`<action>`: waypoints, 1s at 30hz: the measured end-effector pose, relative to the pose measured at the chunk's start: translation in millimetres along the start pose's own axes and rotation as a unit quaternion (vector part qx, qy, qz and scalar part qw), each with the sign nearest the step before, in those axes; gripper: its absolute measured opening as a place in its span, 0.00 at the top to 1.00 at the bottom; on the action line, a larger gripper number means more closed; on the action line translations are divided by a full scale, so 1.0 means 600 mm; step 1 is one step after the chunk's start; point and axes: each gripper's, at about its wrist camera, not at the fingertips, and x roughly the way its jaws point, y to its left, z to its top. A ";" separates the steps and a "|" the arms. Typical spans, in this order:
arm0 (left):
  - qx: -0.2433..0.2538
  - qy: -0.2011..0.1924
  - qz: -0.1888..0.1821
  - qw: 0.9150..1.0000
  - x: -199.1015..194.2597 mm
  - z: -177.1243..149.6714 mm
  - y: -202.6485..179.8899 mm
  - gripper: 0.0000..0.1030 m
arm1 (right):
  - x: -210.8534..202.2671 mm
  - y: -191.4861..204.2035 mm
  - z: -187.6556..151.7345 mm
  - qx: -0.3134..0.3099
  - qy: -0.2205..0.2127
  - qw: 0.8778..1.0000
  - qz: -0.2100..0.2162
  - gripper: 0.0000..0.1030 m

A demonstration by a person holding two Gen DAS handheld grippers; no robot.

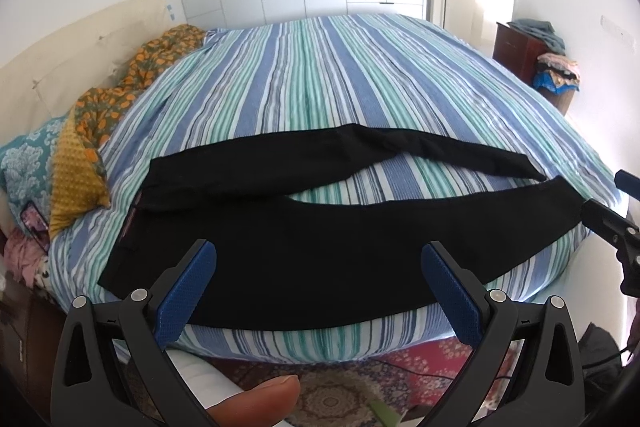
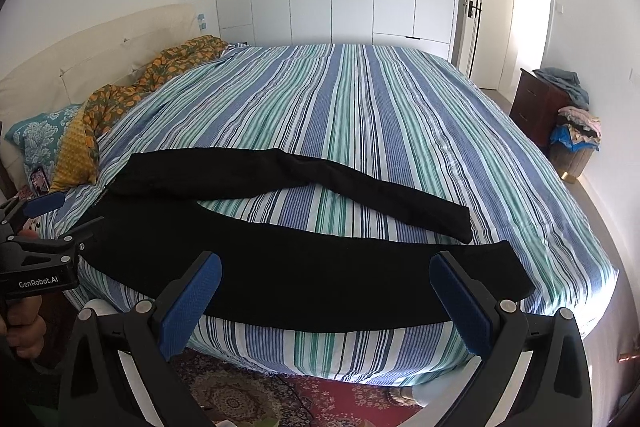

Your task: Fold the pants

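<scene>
Black pants spread flat on striped bed, waistband toward pillows, legs splayed apart in V. Looks like very start, no fold made yet. Left gripper and right gripper both hover over near edge, jaws wide apart, holding nothing. Next move, I'd guess: grab far leg, lay over near leg, line up hems.
</scene>
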 end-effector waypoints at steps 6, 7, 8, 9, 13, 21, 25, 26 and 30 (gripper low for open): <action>-0.002 0.001 -0.001 1.000 0.001 -0.001 0.001 0.01 | 0.014 -0.055 -0.022 -0.005 0.002 1.000 0.014 0.00; -0.002 0.001 -0.001 1.000 0.002 -0.001 0.002 0.01 | 0.014 -0.055 -0.023 -0.006 0.003 1.000 0.013 0.00; -0.002 0.001 -0.001 1.000 0.002 0.000 0.002 0.01 | 0.014 -0.057 -0.024 -0.007 0.003 1.000 0.014 0.00; -0.002 0.000 -0.001 1.000 0.002 0.000 0.002 0.01 | 0.013 -0.054 -0.023 -0.007 0.003 1.000 0.014 0.00; -0.002 0.001 -0.001 1.000 0.002 0.000 0.002 0.01 | 0.014 -0.071 -0.026 -0.010 0.002 1.000 0.016 0.00; -0.002 0.004 -0.003 1.000 0.002 -0.003 -0.003 0.01 | 0.016 -0.075 -0.029 -0.009 0.007 1.000 0.010 0.00; -0.002 0.005 -0.004 1.000 0.003 -0.004 -0.004 0.01 | 0.018 -0.079 -0.030 -0.007 0.009 1.000 0.006 0.00; -0.003 0.006 -0.005 1.000 0.003 -0.003 -0.003 0.01 | 0.018 -0.079 -0.030 -0.007 0.010 1.000 0.004 0.00; -0.006 0.009 -0.006 1.000 0.005 -0.004 -0.001 0.01 | 0.021 -0.079 -0.030 -0.009 0.014 1.000 -0.001 0.00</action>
